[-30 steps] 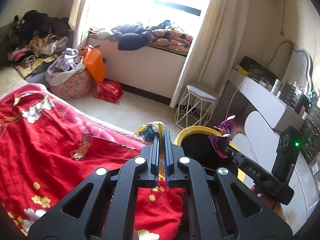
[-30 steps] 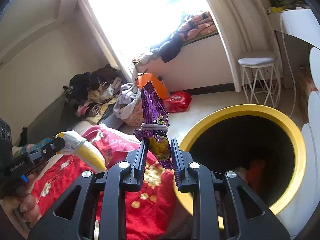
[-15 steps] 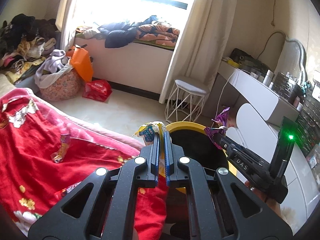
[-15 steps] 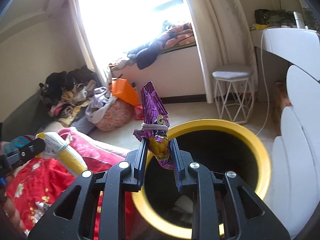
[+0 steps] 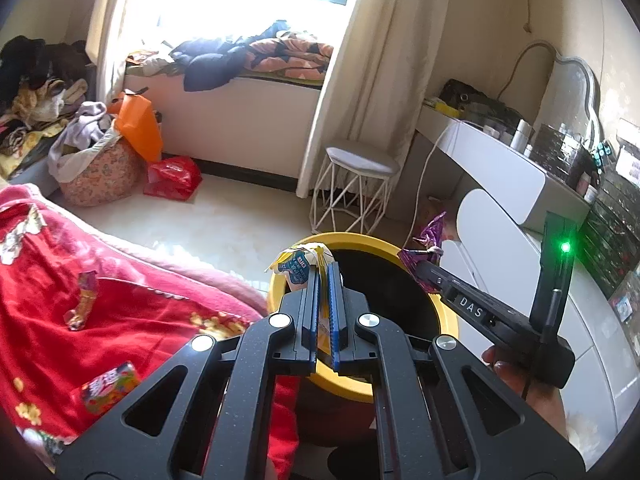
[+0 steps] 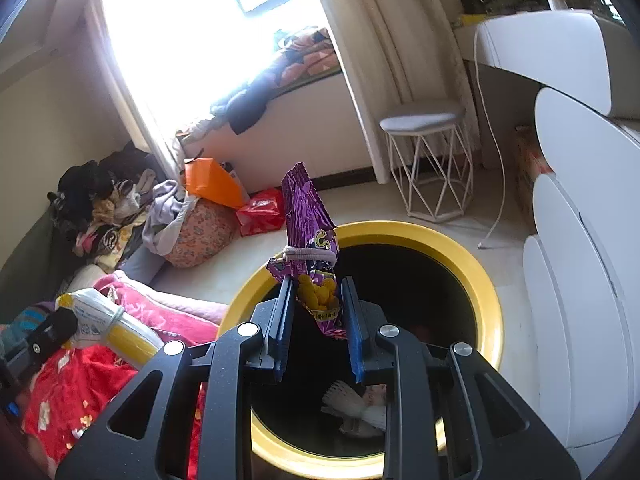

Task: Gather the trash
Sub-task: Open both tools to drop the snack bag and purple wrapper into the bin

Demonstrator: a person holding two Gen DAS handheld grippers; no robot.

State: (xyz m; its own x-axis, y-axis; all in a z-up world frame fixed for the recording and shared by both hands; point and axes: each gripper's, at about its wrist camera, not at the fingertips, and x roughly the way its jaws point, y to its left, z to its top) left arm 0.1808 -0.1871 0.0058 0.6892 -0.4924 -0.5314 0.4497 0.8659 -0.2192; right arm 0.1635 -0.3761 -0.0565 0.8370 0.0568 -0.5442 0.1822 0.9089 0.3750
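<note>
Item 1. Right gripper (image 6: 316, 312): jaws part-open and clamped on a purple snack bag (image 6: 310, 236), tied round its middle with a pale band. The bag stood nearly upright between the pads, long axis pointing up and away from the fingers, lower end with yellow printed snacks down in the gap.

Item 2. Left gripper (image 5: 324, 300): jaws closed almost fully on a flat yellow-and-white wrapper (image 5: 298, 266) with blue print, which stuck out past the fingertips. From the right wrist view it read as a long, thin packet lying along the gripper's line.

Item 3. Yellow bin (image 6: 486, 280): round, black inside, on the floor against the edge of the bed's red blanket (image 5: 132, 312). Pale waste already lay at its bottom.

Item 4. Governing relation: the purple bag hung directly over the bin's open mouth, inside the rim, so a release would likely drop it in. The left gripper's wrapper sat over the bin's near rim on the blanket side, less centred; the right hand looked better placed to let go first.

Item 5. Outstanding: two wrappers (image 5: 82, 300) still lay on the blanket.
</note>
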